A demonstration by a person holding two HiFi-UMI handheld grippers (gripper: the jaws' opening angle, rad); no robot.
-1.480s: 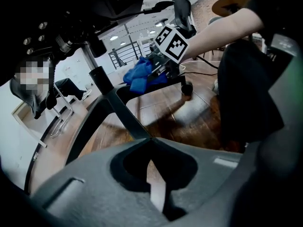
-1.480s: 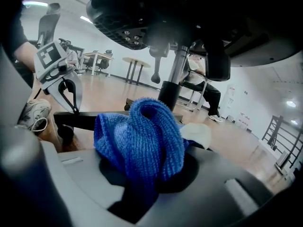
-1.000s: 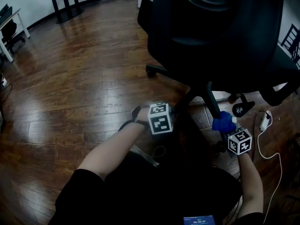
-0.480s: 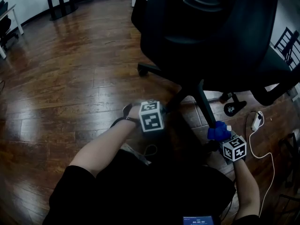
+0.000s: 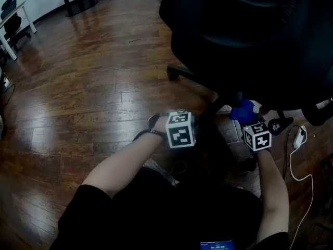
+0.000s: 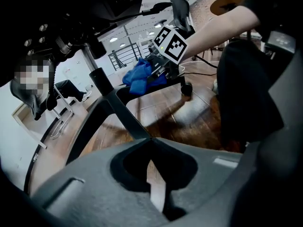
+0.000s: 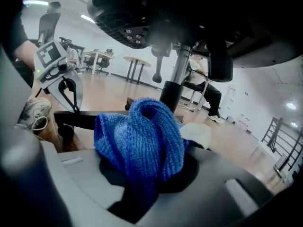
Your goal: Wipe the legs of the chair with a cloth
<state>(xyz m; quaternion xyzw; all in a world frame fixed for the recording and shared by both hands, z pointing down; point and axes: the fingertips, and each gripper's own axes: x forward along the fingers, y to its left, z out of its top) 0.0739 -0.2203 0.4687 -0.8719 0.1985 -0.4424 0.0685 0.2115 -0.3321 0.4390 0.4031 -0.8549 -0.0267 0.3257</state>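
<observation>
head view, office chair: black, fills the upper right, over both grippers.
head view, chair leg: reaches left across the wooden floor.
head view, left gripper: points at the chair base from the near side.
head view, right gripper: just right of the left one, with the blue cloth bunched at its tips against the chair base.
head view, white cable: on the floor, far right.
left gripper view, jaws: closed together, nothing between them; a dark leg slants down to just beyond the tips.
left gripper view, cloth: held by the right gripper near the chair column.
right gripper view, jaws: clamped on the cloth, which bulges up out of them.
right gripper view, column: directly behind the cloth.
</observation>
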